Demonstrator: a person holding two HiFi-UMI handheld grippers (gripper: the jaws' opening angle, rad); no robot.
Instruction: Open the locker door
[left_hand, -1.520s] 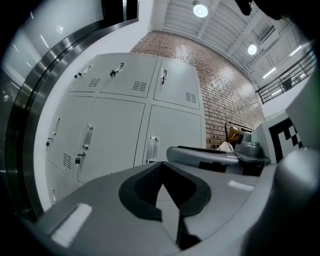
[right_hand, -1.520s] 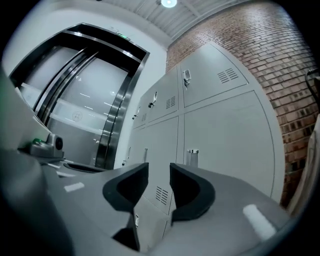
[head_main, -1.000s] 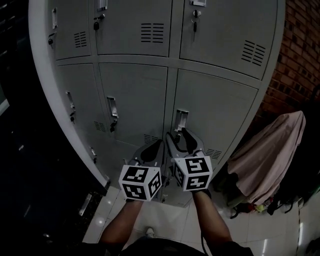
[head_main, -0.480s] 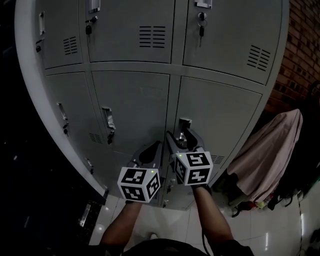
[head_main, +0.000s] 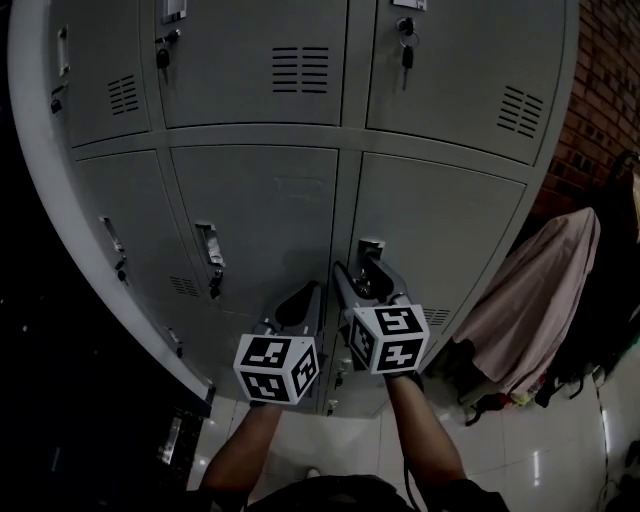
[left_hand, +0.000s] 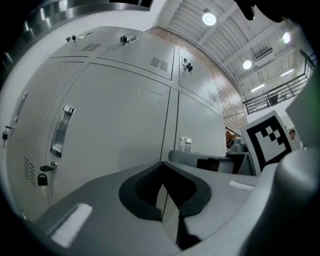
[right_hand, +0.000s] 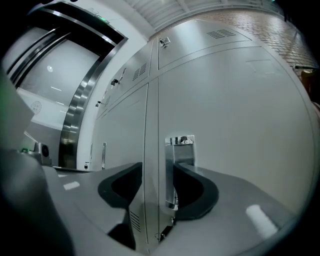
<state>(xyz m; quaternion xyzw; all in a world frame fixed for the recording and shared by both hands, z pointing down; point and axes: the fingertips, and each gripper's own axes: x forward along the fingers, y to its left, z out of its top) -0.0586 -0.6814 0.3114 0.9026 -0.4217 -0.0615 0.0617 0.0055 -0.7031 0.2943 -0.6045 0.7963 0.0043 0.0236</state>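
Right gripper view shows the right gripper (right_hand: 157, 170) with its jaws standing apart and the handle (right_hand: 179, 155) of the locker door (right_hand: 240, 100) between them, closer to the right-hand pad than to the left; whether that pad touches the metal cannot be told, and nothing is clamped yet. The vertical seam at the door's left edge also runs up between the jaws. Just beside it, the left gripper (left_hand: 161, 167) has its tips brought together with nothing in them, aimed at the post between the two lower doors. From the head view, the task's door is the lower right one of the grey locker bank (head_main: 250, 140), shut and flush, with a pink cloth (head_main: 530, 300) hanging off to its right. The handle sits at the door's left edge, its long axis vertical, its face turned out toward the person. The likely trouble: if the jaws close off-centre they could pinch the seam or post instead of the handle, or slide off the slick metal when pulled. The left gripper also sits near where the door's free edge would probably swing and could block it.
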